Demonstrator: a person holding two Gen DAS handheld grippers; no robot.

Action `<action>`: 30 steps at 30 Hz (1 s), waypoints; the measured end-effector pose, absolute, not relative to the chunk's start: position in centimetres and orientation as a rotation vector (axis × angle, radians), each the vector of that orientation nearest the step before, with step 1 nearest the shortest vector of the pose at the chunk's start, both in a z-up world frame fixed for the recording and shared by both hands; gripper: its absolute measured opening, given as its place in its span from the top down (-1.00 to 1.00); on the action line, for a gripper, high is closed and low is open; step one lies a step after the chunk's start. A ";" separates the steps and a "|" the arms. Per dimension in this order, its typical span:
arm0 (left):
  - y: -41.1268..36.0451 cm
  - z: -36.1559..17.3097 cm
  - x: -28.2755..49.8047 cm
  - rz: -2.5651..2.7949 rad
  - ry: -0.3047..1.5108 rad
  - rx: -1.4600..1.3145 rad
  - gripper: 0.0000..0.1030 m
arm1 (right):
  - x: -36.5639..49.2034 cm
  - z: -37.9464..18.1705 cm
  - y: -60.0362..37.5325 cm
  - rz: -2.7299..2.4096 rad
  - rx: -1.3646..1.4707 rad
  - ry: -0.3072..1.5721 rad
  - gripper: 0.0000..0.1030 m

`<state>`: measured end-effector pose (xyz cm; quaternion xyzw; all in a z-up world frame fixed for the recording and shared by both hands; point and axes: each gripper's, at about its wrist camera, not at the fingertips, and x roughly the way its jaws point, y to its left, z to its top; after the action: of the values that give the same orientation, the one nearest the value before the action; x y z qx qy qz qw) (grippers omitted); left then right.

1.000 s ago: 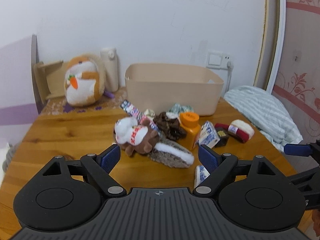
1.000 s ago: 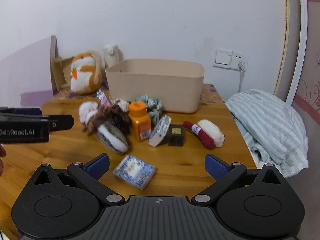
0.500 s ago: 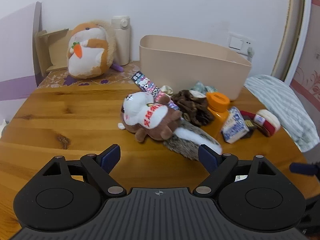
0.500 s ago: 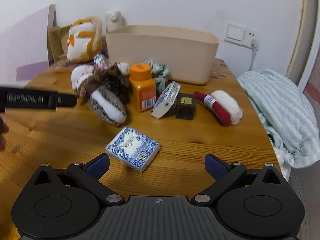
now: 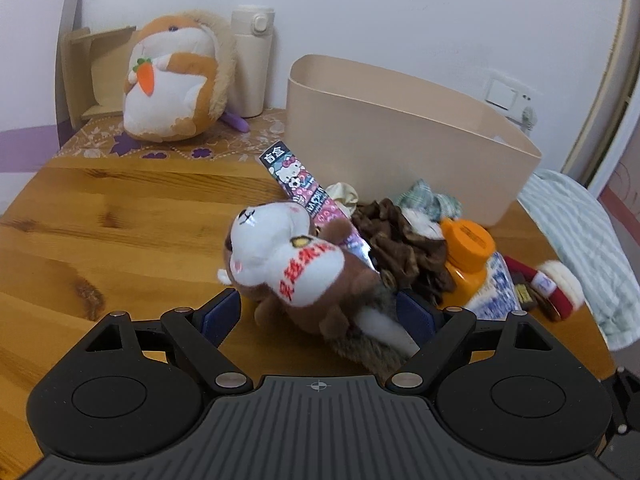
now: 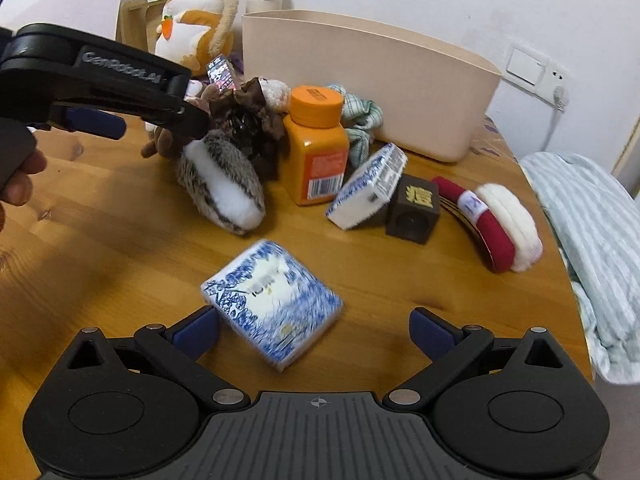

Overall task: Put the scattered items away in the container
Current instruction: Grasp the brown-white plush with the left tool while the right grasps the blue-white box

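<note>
A beige tub (image 5: 400,136) (image 6: 360,76) stands at the back of the wooden table. My left gripper (image 5: 320,314) is open with its fingers on either side of a brown-and-white squirrel plush (image 5: 296,264) with a furry tail (image 6: 224,196). My right gripper (image 6: 314,326) is open, just short of a blue-and-white tissue pack (image 6: 272,300) lying between its fingers. The left gripper also shows in the right wrist view (image 6: 120,116). An orange bottle (image 6: 318,148), a brown scrunchie (image 6: 248,120), a second tissue pack (image 6: 368,188), a dark cube (image 6: 414,210) and a red-and-white roll (image 6: 496,224) lie scattered.
A large hamster plush (image 5: 172,84), a cream flask (image 5: 252,60) and a cardboard box (image 5: 92,68) stand at the back left. A striped blanket (image 6: 600,252) lies past the table's right edge. A cartoon snack packet (image 5: 304,192) and a green scrunchie (image 6: 362,120) lie by the tub.
Both grippers have moved forward and down. The squirrel plush now lies between the left fingers and the tissue pack between the right fingers. Both stay open.
</note>
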<state>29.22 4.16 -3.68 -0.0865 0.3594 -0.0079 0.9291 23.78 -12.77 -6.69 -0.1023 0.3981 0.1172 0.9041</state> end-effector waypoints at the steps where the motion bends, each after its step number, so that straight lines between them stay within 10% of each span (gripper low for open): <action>1: 4.3 -3.8 29.7 -0.011 0.743 -0.186 -0.68 | 24.1 -6.7 -12.8 0.247 -0.206 0.822 -0.99; 17: 5.3 -6.2 33.8 0.026 0.814 -0.260 -0.53 | 26.3 -7.3 -13.7 0.285 -0.126 0.812 -0.96; 26: 5.6 -5.9 33.8 0.007 0.798 -0.260 -0.16 | 26.3 -7.0 -14.0 0.293 -0.114 0.798 -0.58; 30: 5.7 -5.9 33.4 0.004 0.789 -0.260 -0.10 | 26.1 -6.7 -13.9 0.297 -0.112 0.791 -0.11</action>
<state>33.42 5.69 -5.86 -0.1265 0.3832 0.0019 0.9150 26.13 -13.92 -6.70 -0.0543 0.3835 0.1439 0.9107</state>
